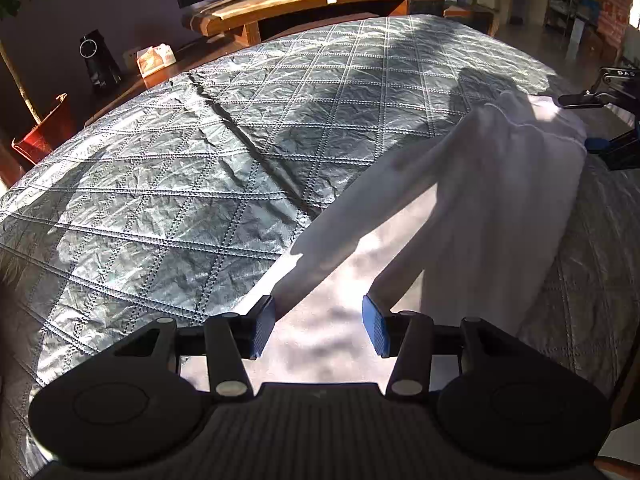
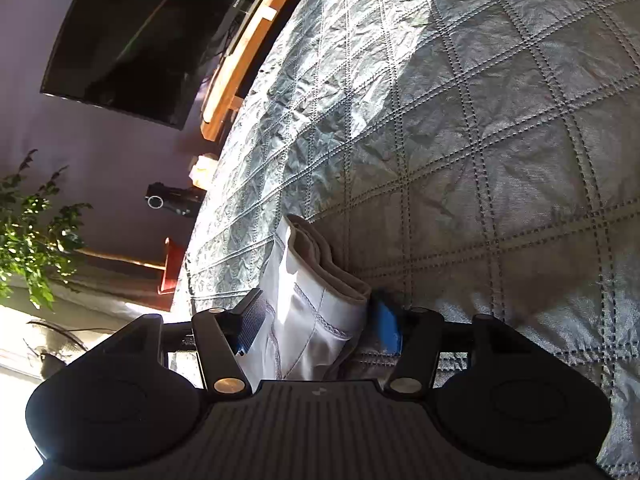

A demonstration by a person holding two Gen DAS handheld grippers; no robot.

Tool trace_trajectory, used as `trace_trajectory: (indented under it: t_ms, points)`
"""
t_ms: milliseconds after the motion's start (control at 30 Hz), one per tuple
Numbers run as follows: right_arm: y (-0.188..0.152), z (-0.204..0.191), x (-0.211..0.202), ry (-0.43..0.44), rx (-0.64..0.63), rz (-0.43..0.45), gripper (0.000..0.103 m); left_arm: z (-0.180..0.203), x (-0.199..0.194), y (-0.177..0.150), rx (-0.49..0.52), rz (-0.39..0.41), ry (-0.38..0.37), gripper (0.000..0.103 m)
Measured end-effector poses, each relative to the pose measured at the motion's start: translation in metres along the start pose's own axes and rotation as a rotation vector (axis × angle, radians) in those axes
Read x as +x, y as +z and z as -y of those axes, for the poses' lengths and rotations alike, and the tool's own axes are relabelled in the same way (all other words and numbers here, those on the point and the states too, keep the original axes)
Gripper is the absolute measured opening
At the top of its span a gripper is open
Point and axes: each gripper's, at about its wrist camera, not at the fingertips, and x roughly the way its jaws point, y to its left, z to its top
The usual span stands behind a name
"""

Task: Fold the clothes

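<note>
A white garment (image 1: 460,216) lies across the right side of a grey quilted cover (image 1: 200,152). My left gripper (image 1: 319,326) is open just above the garment's near end, with cloth between and under its blue pads, not pinched. My right gripper (image 2: 318,326) is turned on its side and has the garment's grey-edged hem (image 2: 316,288) bunched between its jaws; the gap is still wide, so a firm grip is unclear. The right gripper also shows in the left wrist view (image 1: 600,120) at the garment's far end.
The quilted cover (image 2: 480,120) spreads over the whole work surface. Beyond it stand a wooden TV bench (image 1: 312,4) with a dark television (image 2: 132,36), a black speaker (image 1: 98,60), a tissue box (image 1: 154,58), a red bin (image 1: 44,132) and a leafy plant (image 2: 32,236).
</note>
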Motion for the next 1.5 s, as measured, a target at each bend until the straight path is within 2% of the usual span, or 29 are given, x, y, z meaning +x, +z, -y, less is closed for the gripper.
trace_trajectory:
  t_ms: [33, 67, 200, 333, 500, 567, 633, 767, 867, 967, 1233, 1300, 1367, 1400, 1500]
  points:
    - [0.0, -0.002, 0.002, -0.009, -0.015, -0.001, 0.047, 0.0, 0.0, 0.0, 0.001, 0.0, 0.001, 0.045]
    - [-0.001, -0.004, 0.004, -0.019, -0.03, -0.002, 0.023, 0.001, 0.0, 0.0, 0.002, 0.0, 0.001, 0.045]
    - [-0.002, -0.013, 0.012, -0.041, -0.075, -0.002, 0.019, 0.0, 0.001, -0.001, 0.002, 0.001, 0.003, 0.045]
    - [-0.002, -0.025, 0.014, -0.03, -0.129, 0.049, 0.016, 0.0, 0.001, -0.002, 0.007, 0.001, 0.008, 0.047]
    - [0.003, -0.063, 0.016, -0.048, -0.337, 0.112, 0.015, 0.001, 0.0, -0.003, 0.018, 0.0, 0.02, 0.051]
    - [0.001, -0.089, 0.018, -0.061, -0.485, 0.132, 0.015, 0.002, 0.0, -0.003, 0.027, 0.001, 0.026, 0.052]
    - [-0.011, -0.117, 0.009, -0.028, -0.685, 0.151, 0.015, 0.003, 0.0, -0.003, 0.034, 0.002, 0.032, 0.052]
    - [-0.061, -0.166, 0.001, 0.019, -1.1, 0.127, 0.015, 0.002, 0.0, -0.002, 0.027, -0.003, 0.028, 0.052]
    - [-0.116, -0.185, 0.007, 0.049, -1.437, 0.016, 0.015, -0.001, -0.001, -0.002, 0.007, -0.01, 0.015, 0.052]
    - [-0.157, -0.187, 0.012, 0.06, -1.627, -0.088, 0.015, -0.007, -0.002, -0.001, -0.014, -0.013, 0.006, 0.05]
    - [-0.197, -0.173, 0.023, 0.024, -1.715, -0.242, 0.019, -0.028, -0.009, 0.006, -0.074, 0.014, 0.049, 0.05]
    - [-0.207, -0.17, 0.025, 0.014, -1.735, -0.281, 0.025, -0.034, -0.011, 0.008, -0.089, 0.02, 0.057, 0.05]
    - [-0.216, -0.167, 0.028, 0.004, -1.754, -0.32, 0.039, -0.038, -0.012, 0.009, -0.099, 0.024, 0.066, 0.05]
    - [-0.221, -0.165, 0.03, -0.001, -1.764, -0.34, 0.042, -0.04, -0.013, 0.009, -0.104, 0.026, 0.07, 0.05]
    - [-0.206, -0.173, 0.015, 0.065, -1.616, -0.299, 0.043, -0.045, -0.014, 0.01, -0.115, 0.03, 0.081, 0.05]
